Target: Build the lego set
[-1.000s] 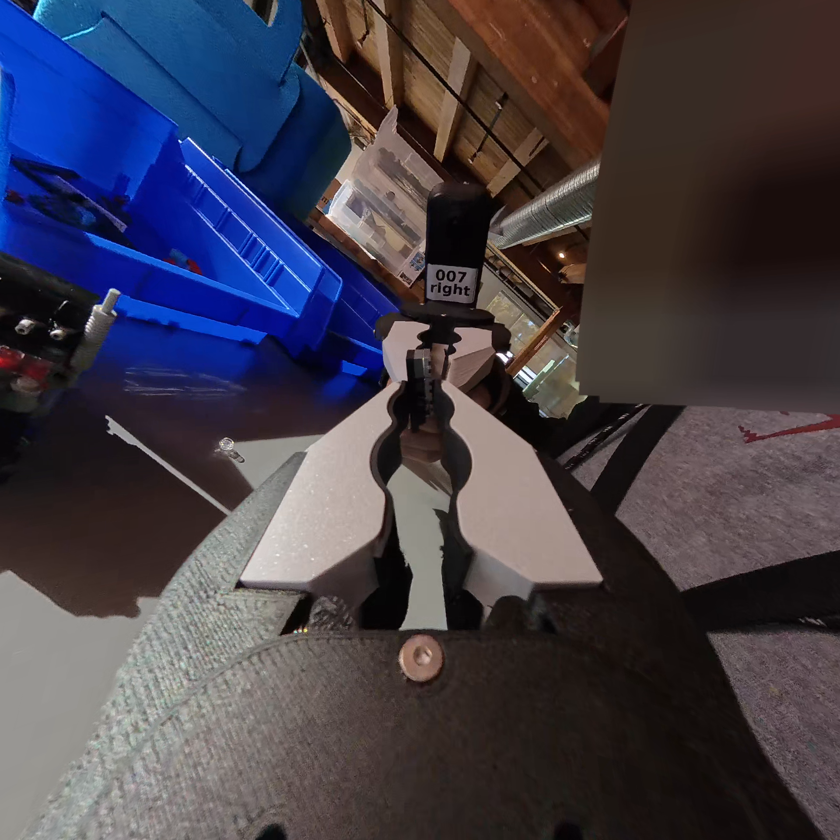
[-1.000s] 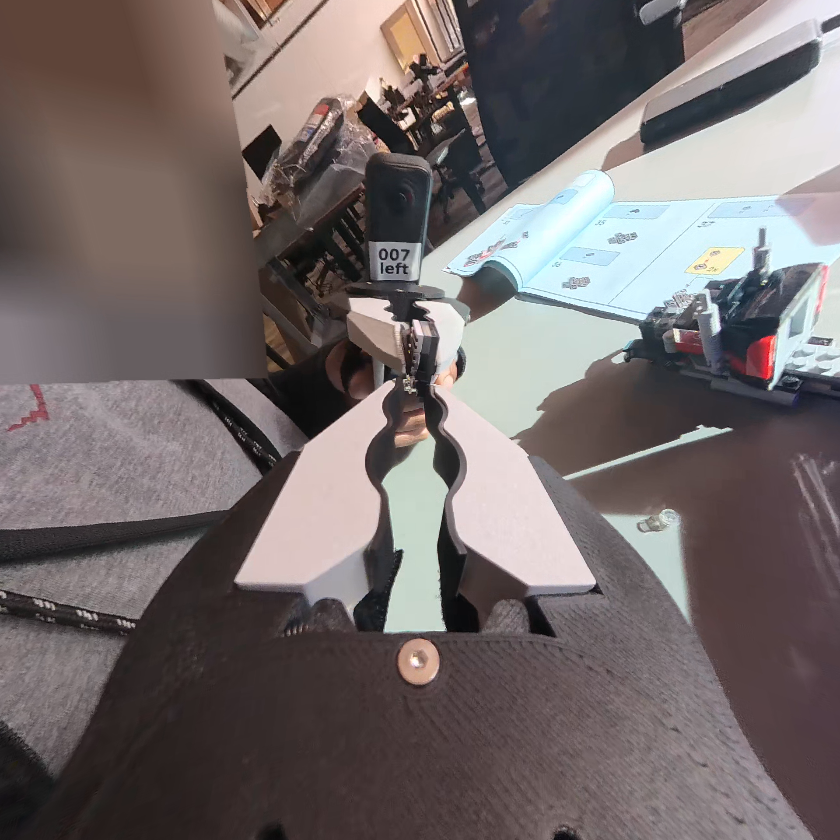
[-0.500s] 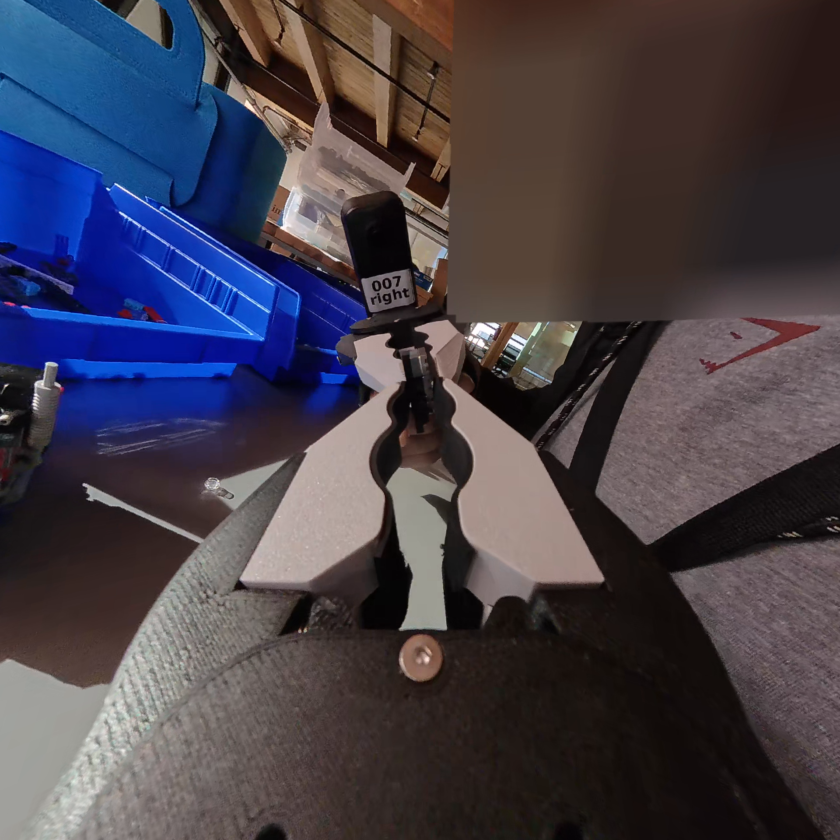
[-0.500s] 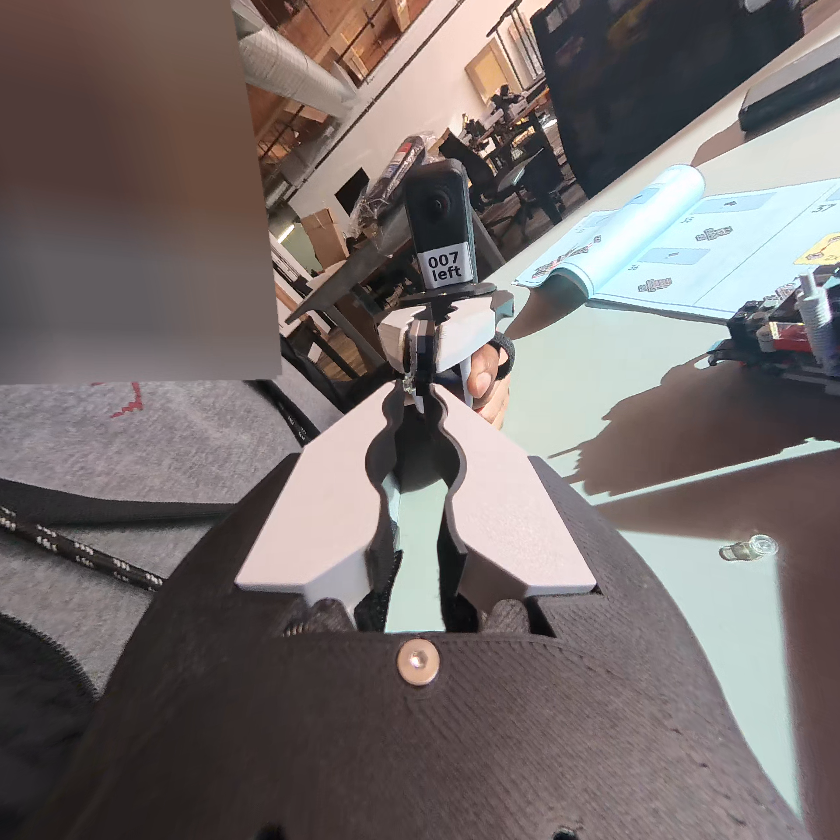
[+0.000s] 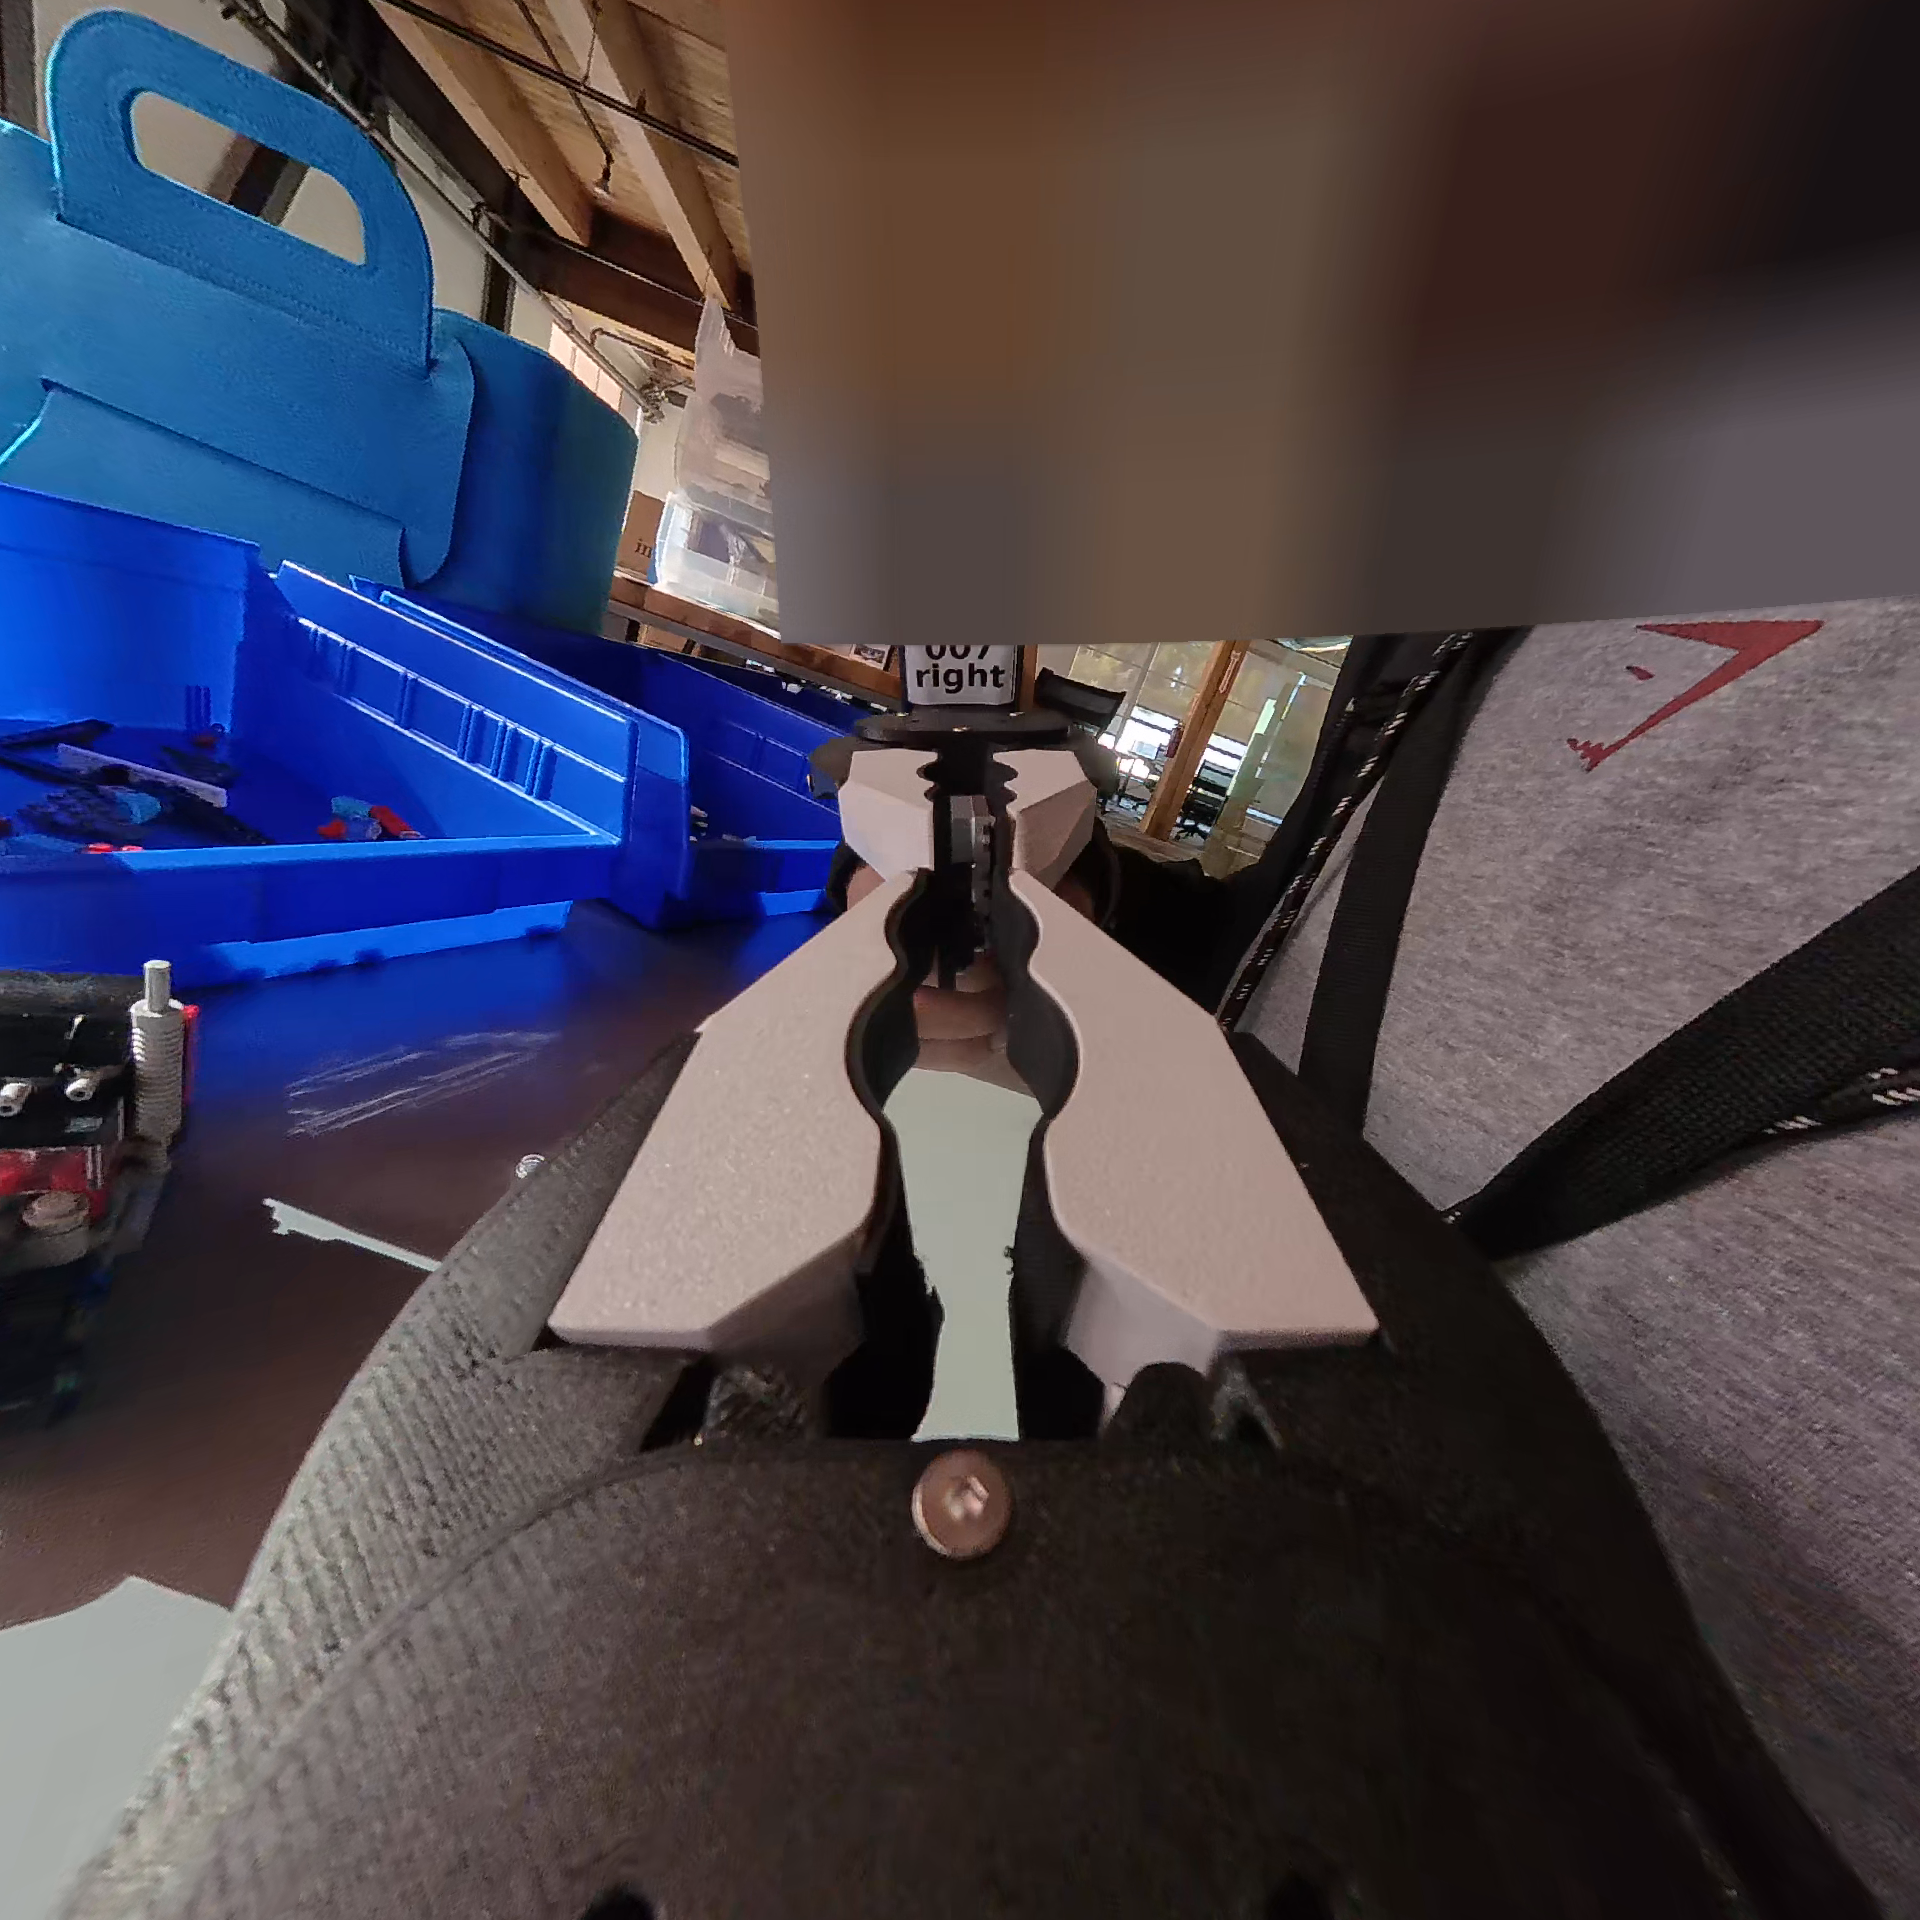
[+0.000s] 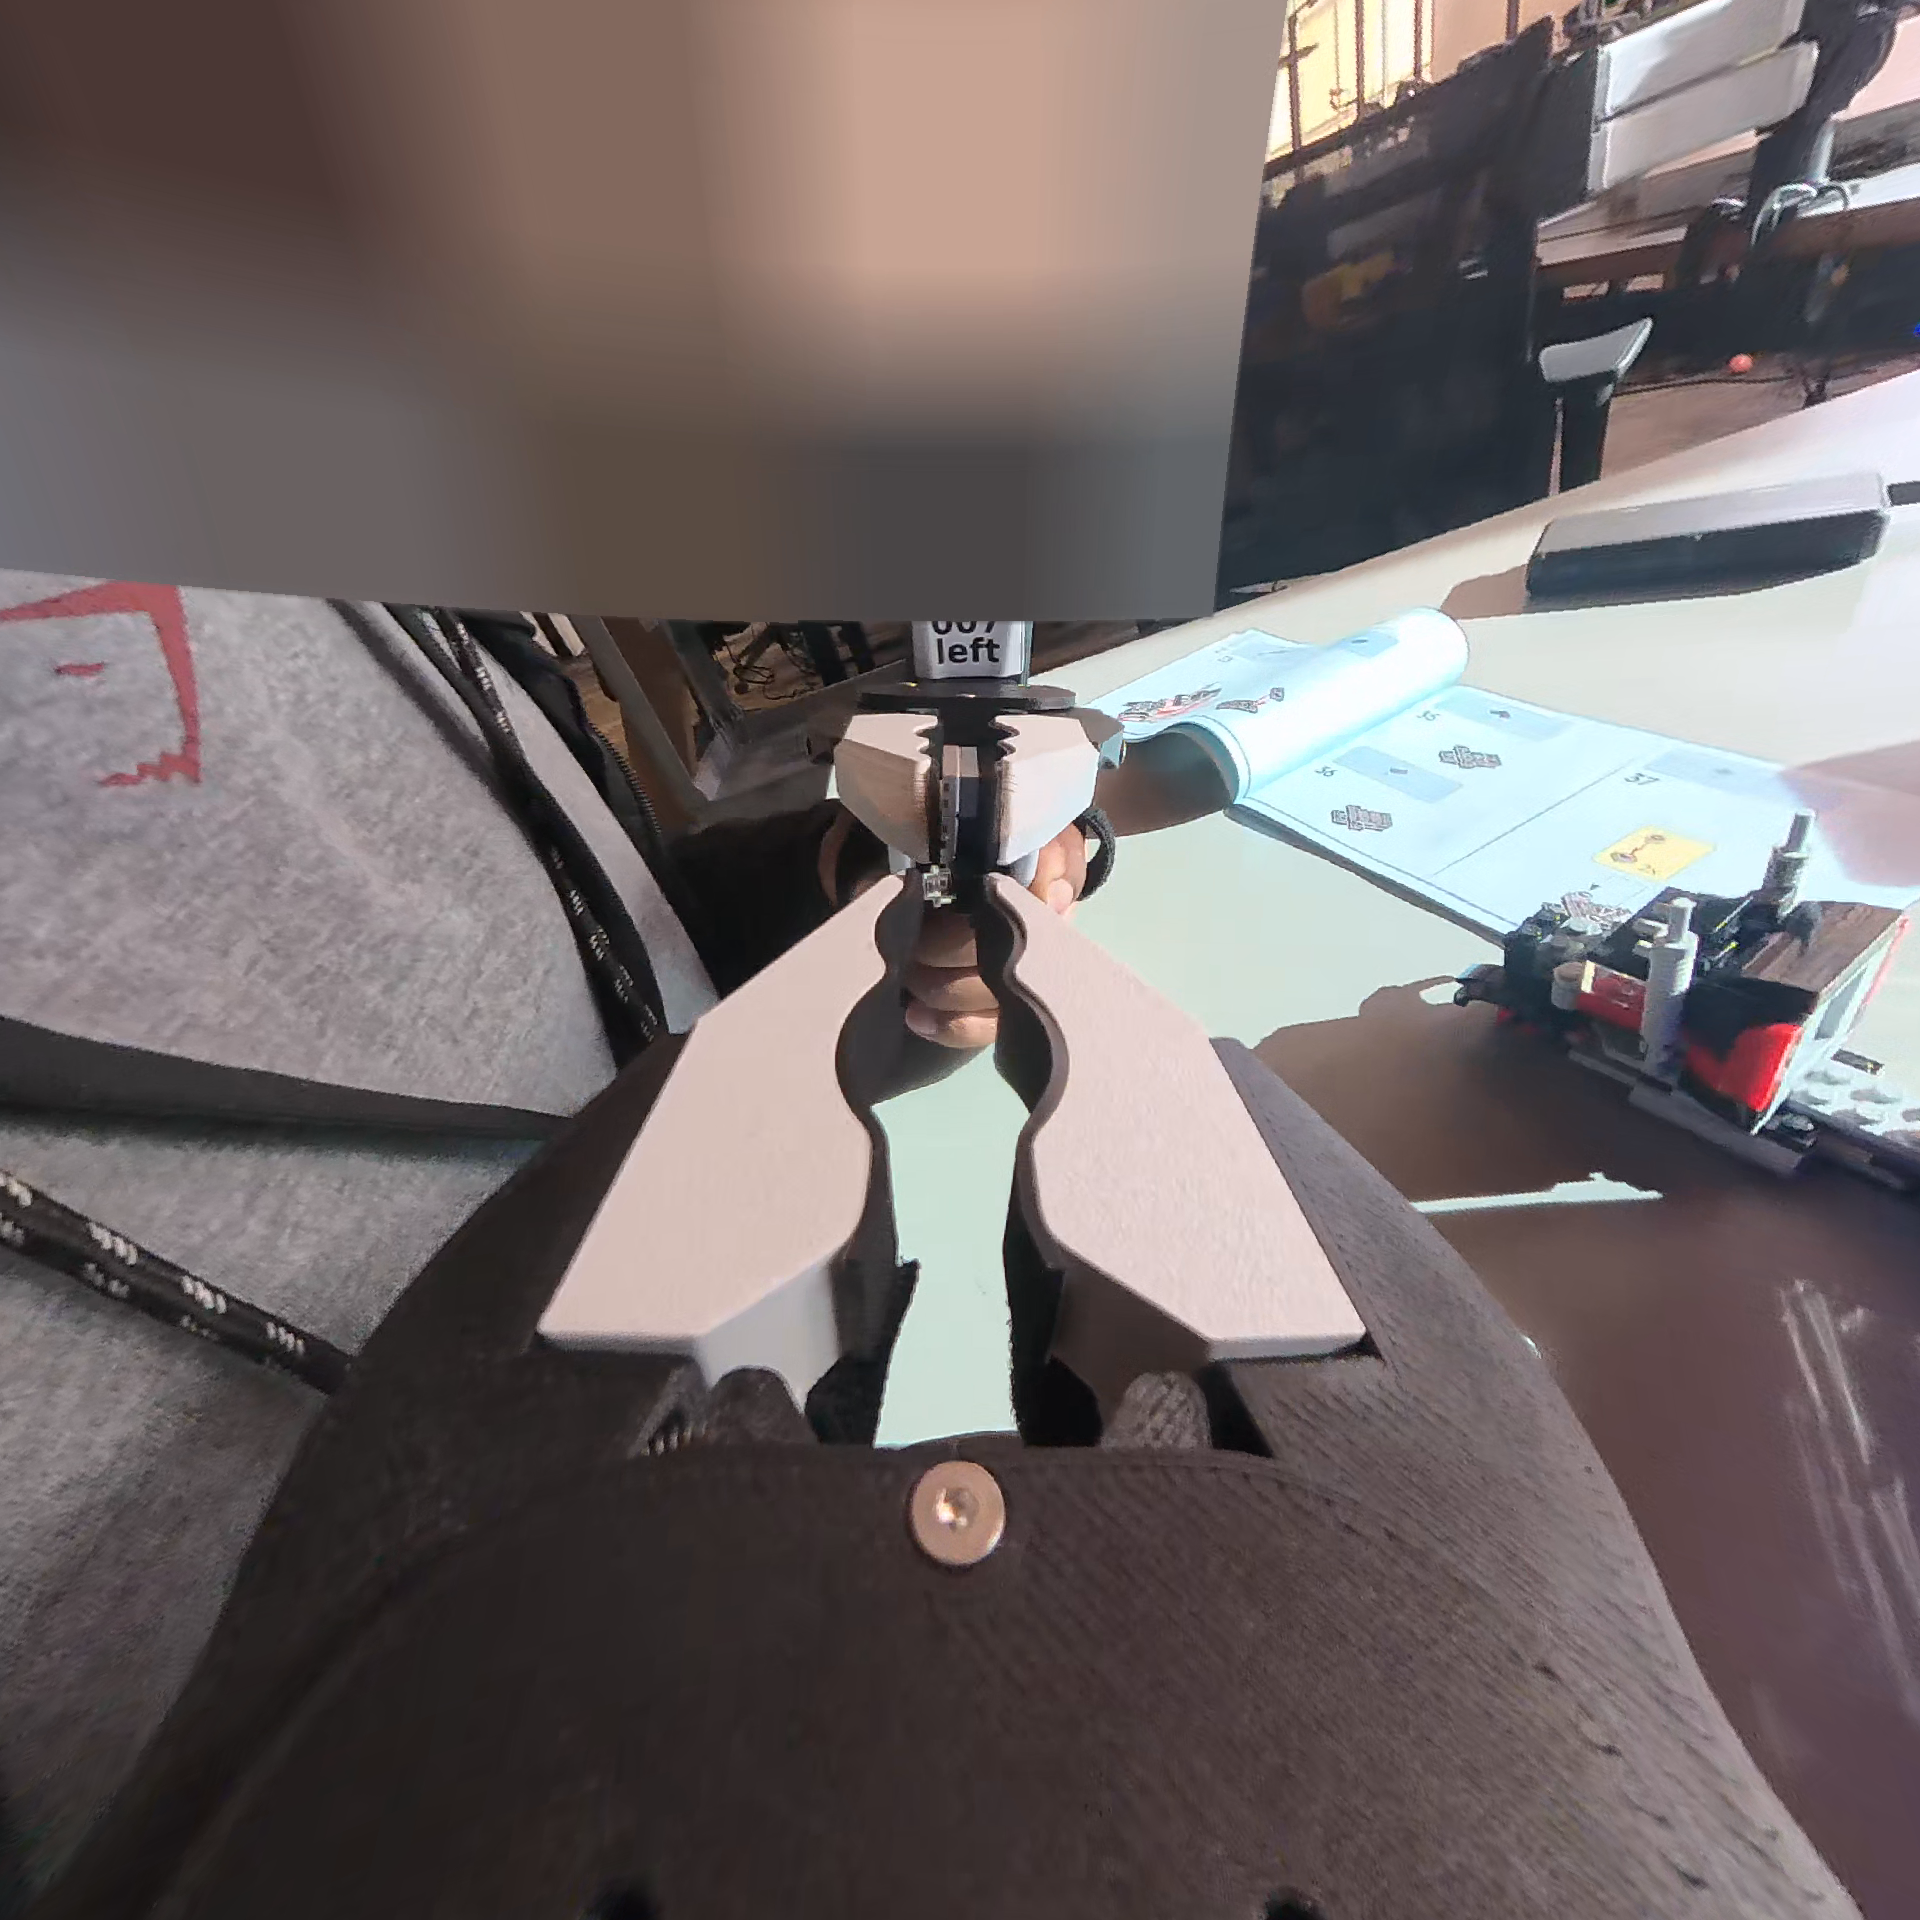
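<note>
Blue bins appear only in our left view; booklet and part-built lego model on the pale worktop only in our right. Left tool and right tool meet tip to tip, nearly closed, pinching small lego pieces.

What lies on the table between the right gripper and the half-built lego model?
Only bare table, part lit and part in shadow, lies between the right gripper and the lego model; the right wrist view shows it.
</note>
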A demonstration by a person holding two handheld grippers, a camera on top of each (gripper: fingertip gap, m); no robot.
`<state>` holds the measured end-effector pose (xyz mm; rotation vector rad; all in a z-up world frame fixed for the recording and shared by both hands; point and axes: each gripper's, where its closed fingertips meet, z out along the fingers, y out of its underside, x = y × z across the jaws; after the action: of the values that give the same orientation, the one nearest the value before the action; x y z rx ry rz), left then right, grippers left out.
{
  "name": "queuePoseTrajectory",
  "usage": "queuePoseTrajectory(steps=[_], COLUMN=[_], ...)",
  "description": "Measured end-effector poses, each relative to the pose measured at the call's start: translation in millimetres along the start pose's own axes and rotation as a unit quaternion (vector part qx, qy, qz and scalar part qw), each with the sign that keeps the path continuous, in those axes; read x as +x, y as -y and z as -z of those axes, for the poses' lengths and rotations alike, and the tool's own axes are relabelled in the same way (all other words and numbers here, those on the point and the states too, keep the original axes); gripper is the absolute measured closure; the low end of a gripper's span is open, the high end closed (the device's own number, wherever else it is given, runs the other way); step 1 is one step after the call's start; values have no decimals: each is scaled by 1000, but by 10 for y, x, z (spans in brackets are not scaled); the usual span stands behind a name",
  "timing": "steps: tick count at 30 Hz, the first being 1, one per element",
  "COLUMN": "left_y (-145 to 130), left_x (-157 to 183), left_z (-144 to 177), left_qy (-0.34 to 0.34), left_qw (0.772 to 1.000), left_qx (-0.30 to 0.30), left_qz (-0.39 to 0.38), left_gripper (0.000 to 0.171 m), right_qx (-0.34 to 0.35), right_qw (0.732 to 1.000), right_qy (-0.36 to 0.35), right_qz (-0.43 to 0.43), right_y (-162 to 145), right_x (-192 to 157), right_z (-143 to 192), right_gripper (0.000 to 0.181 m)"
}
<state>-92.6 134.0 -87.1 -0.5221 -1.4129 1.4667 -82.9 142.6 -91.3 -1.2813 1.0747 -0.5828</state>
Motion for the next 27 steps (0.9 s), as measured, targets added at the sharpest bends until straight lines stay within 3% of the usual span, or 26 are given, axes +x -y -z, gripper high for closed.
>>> queuePoseTrajectory(steps=[27], left_y=[-65], left_x=[61], left_z=[11], left_qy=[-7], left_qw=[999], left_qx=[-31], left_qz=[-35], left_gripper=[161], right_qx=[-5], right_qw=[999], right_qy=[36], right_qz=[-31], right_y=[-67], right_x=[-46], right_z=[59], right_gripper=[171])
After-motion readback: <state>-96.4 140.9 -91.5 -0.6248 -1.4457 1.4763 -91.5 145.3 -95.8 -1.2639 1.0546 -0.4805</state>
